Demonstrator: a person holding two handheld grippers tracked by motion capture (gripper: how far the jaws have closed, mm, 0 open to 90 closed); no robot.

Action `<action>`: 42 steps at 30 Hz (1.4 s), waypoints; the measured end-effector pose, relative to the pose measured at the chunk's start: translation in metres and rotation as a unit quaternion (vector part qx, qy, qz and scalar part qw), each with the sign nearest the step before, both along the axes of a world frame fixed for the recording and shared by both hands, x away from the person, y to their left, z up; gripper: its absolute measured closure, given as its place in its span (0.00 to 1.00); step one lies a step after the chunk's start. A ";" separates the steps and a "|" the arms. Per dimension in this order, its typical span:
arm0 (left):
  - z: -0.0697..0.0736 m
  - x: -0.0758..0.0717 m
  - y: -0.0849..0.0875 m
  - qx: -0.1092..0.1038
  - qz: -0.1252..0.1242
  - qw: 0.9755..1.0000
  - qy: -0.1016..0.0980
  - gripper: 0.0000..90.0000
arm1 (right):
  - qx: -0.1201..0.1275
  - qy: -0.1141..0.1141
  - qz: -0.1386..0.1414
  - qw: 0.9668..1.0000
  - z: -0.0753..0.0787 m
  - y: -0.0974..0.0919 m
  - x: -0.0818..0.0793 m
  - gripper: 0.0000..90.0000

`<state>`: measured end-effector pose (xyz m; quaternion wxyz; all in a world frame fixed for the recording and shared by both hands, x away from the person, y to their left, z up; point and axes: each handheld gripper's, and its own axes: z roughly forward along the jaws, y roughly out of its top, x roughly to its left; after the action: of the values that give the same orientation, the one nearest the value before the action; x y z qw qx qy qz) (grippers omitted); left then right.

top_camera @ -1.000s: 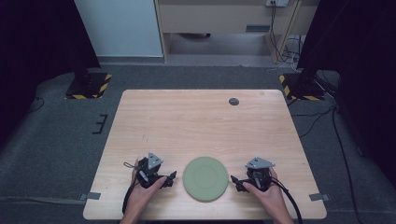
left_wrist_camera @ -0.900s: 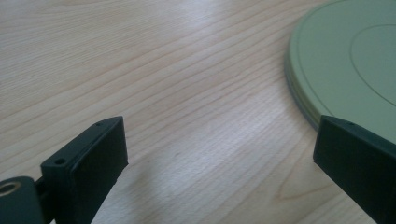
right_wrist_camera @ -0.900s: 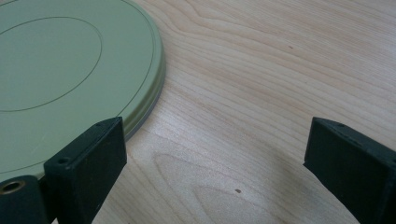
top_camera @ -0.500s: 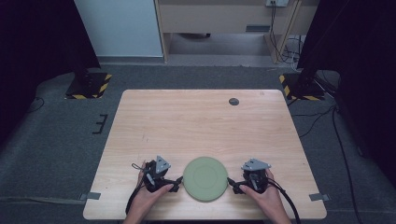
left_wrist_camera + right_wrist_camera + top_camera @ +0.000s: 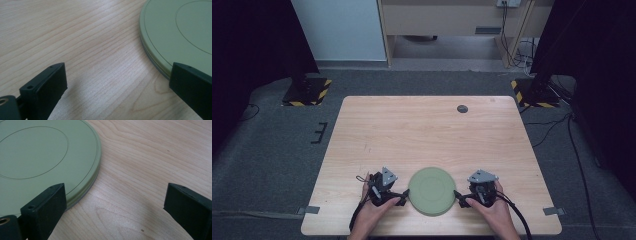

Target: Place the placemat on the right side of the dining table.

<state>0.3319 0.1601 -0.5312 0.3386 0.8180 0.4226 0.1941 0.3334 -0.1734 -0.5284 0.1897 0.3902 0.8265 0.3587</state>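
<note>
I see a flat, round, pale green disc [image 5: 432, 190] with a thin raised rim lying on the light wooden tabletop [image 5: 427, 135], in the lower centre of the high view, close to the near edge. A faint circular line is scribed on its top face.

The left hand-held gripper [image 5: 403, 196] sits in the lower left of the high view, just beside the disc's left edge, held in the person's left hand [image 5: 371, 212]. In the left gripper view I read its jaws as spread wide apart, with bare wood grain between them. One jaw stands at the lower left of that frame over the tabletop. The other stands at the lower right, in front of the disc's rim [image 5: 155, 62]. I cannot tell whether that jaw touches the disc.

The right hand-held gripper [image 5: 460, 198] sits in the lower right of the high view, just beside the disc's right edge, held in the person's right hand [image 5: 493, 210]. In the right gripper view its jaws are likewise wide apart and grip nothing. The jaw at the lower left of that frame overlaps the disc's rim [image 5: 96, 167]; the jaw at the lower right stands over bare wood.

A grey three-cornered plate tops each hand-held gripper, and a black cable trails from each toward the bottom edge of the high view.

A small dark round object [image 5: 462, 108] lies on the tabletop in the upper right of its surface, well apart from the disc. I cannot tell what it is.
</note>
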 end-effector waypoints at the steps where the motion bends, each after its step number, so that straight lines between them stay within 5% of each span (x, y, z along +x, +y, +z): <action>1: 0.000 0.001 0.000 0.001 0.003 1.000 -0.001 0.01 | 0.000 0.000 -0.003 1.000 0.000 0.000 0.001 0.04; 34: 0.002 0.002 -0.006 -0.002 0.021 1.000 -0.010 0.02 | -0.001 -0.008 -0.030 1.000 0.000 0.001 0.004 0.05; 42: 0.003 0.000 -0.007 -0.001 0.016 1.000 -0.011 0.03 | -0.001 -0.010 -0.019 1.000 0.002 0.003 -0.002 0.08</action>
<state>0.3314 0.1535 -0.5285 0.3405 0.8088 0.4321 0.2078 0.3318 -0.1706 -0.5267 0.2055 0.4018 0.8173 0.3582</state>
